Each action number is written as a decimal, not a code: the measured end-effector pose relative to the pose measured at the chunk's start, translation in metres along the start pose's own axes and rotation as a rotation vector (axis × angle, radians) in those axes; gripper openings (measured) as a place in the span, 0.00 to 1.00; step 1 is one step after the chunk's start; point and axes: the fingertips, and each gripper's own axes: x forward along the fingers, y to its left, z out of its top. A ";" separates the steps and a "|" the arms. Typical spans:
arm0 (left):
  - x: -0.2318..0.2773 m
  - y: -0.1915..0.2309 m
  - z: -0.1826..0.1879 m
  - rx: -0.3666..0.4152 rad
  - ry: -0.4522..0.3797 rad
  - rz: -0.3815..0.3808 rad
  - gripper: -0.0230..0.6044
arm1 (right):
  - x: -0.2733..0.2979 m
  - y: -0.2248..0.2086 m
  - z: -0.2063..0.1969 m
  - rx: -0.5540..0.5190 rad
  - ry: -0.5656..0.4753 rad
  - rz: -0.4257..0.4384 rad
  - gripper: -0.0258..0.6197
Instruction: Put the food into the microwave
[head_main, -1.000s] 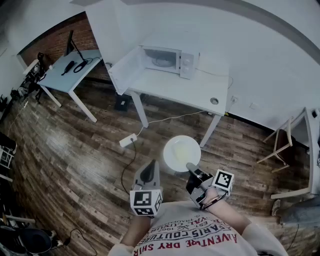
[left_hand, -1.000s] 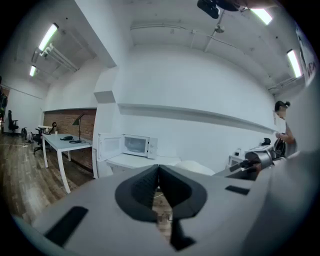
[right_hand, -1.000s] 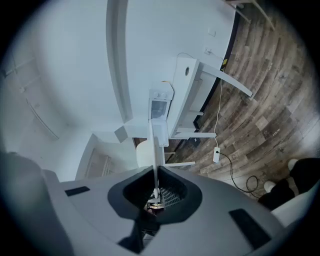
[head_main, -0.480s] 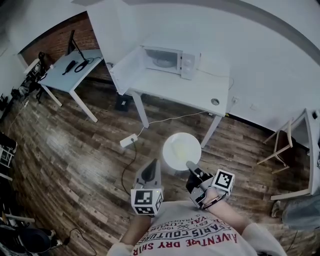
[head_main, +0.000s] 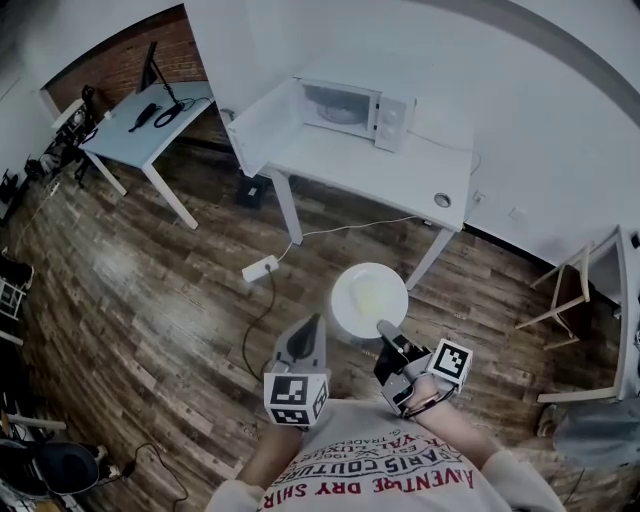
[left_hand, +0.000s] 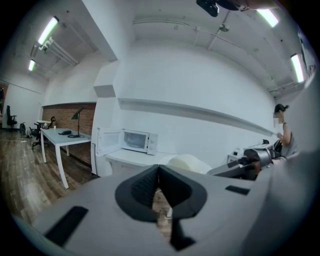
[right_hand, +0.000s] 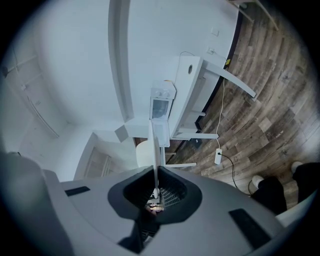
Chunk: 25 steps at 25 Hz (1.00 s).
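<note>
right gripper (head_main: 382, 329): fingers pinched narrow on the near rim of the white plate (head_main: 369, 298), centre of the head view, up over the wood floor (head_main: 150, 300). food (head_main: 371, 295) is only a pale yellowish patch, can't tell what it is. In the right gripper view the plate is edge-on, little more than a thin line. left gripper (head_main: 312, 328): fingers pressed together, nothing in them, just left of the plate. microwave (head_main: 352, 106) is at upper centre on the tabletop (head_main: 350, 165), door (head_main: 262, 128) swung open, well apart from the plate. Its inside is too small to read. shirt (head_main: 390, 470) is cut off at the bottom edge.
</note>
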 end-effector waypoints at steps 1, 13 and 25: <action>0.004 0.002 -0.002 -0.003 0.004 -0.010 0.05 | 0.005 -0.001 0.000 -0.004 -0.001 -0.004 0.08; 0.073 0.114 0.020 0.002 0.021 -0.085 0.05 | 0.126 0.009 0.010 -0.035 -0.069 -0.050 0.08; 0.172 0.247 0.061 0.084 0.067 -0.252 0.05 | 0.285 0.038 0.017 0.022 -0.197 -0.067 0.08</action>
